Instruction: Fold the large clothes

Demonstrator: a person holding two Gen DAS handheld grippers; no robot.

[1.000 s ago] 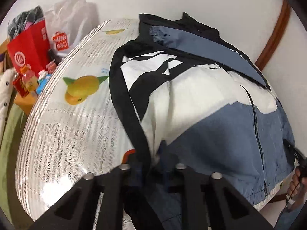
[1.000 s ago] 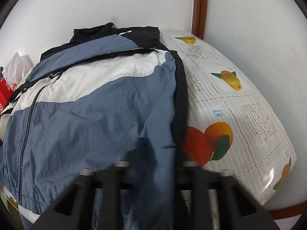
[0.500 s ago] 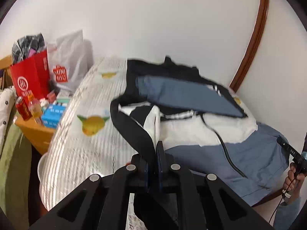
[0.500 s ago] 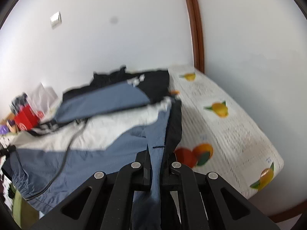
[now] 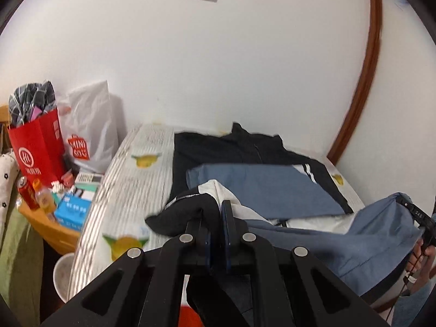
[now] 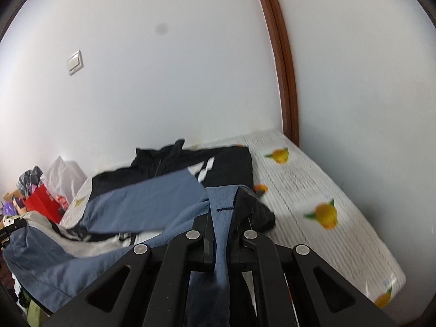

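A large blue, white and black zip jacket [image 5: 267, 188] [image 6: 141, 201] lies on a table covered with a fruit-print cloth [image 5: 130, 188] [image 6: 321, 190]. Its collar end rests flat at the far side by the wall, with one blue sleeve folded across the body. My left gripper [image 5: 216, 218] is shut on the black hem corner at the jacket's left side, and that corner is lifted off the table. My right gripper [image 6: 222, 218] is shut on the blue hem corner at the right side, also raised. The near half of the jacket hangs between the two grippers.
Left of the table, a red paper bag [image 5: 38, 147], a white plastic bag [image 5: 90, 128], cans and small boxes crowd a wooden stand [image 5: 49, 226]. White walls meet at a brown wooden trim [image 5: 362, 81] [image 6: 283, 81]. A person's hand [image 5: 425, 253] holds the other gripper at the right.
Both grippers have risen with the jacket's hem corners held, lifting the near half off the table. Both views have tilted up, showing more wall.
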